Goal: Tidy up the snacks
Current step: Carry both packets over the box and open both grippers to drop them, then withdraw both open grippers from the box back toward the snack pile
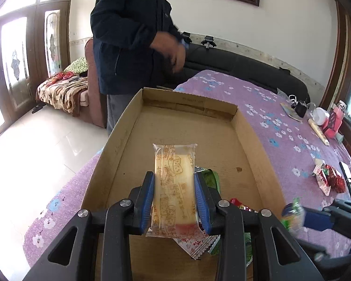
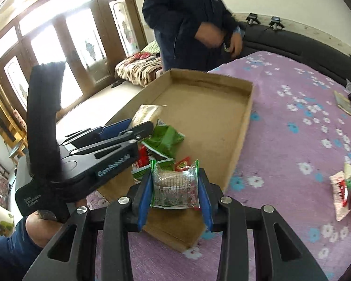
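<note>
Clamping down on both sides, the left gripper has its blue fingers pressed on a long clear-wrapped yellow cake, held lengthwise over the near end of the cardboard tray. Over on the right gripper, the fingers squeeze a small clear packet with green edges, hanging above the tray's near corner. Below sit the snacks already in: a green bag and red-and-white wrappers, bunched at the near end while the far half lies bare. More wrapped snacks wait on the purple flowered cloth to the right. My call: carry each one past the pile, lower it flat onto bare cardboard, then release, one hand at a time so they don't clash. A person in a dark jacket stands beyond the tray.
</note>
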### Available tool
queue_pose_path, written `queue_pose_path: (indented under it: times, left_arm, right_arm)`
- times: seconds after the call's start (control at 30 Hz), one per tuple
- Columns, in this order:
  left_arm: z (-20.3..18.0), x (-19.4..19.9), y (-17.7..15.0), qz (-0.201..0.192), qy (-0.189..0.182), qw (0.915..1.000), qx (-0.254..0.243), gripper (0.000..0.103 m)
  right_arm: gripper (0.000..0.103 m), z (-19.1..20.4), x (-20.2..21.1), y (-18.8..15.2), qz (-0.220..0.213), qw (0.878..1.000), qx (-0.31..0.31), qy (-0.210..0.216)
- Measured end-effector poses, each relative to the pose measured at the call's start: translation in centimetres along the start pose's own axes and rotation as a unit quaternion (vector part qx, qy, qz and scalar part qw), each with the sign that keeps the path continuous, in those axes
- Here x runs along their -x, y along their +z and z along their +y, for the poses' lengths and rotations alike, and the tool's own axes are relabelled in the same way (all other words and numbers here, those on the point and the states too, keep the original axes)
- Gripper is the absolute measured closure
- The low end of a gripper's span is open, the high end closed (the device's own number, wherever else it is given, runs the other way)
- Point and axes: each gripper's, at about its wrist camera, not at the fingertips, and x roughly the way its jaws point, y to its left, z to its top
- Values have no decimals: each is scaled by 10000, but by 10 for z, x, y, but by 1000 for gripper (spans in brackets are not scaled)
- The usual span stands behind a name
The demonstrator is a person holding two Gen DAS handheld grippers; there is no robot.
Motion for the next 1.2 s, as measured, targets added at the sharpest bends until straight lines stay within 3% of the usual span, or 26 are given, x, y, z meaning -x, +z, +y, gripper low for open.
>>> queue_pose_path:
  times: [0.47, 0.67, 0.8, 1.2]
  left_arm:
    - [-2, -1, 1, -10, -16, 10000, -67, 67]
    - [2, 0, 2, -24, -74, 10000, 10, 63]
    - [3, 1, 2, -45, -81, 10000, 36, 55]
    - [5, 2, 2, -57, -88, 9999, 83, 51]
  right_arm:
    - [64, -4, -18, -8, 103, 9998, -102, 141]
    - [62, -2, -17, -8, 111, 9998, -45, 180]
    - [60, 0, -15, -9, 87, 9998, -21, 162]
    - [57, -5, -6, -5, -45, 9998, -75, 174]
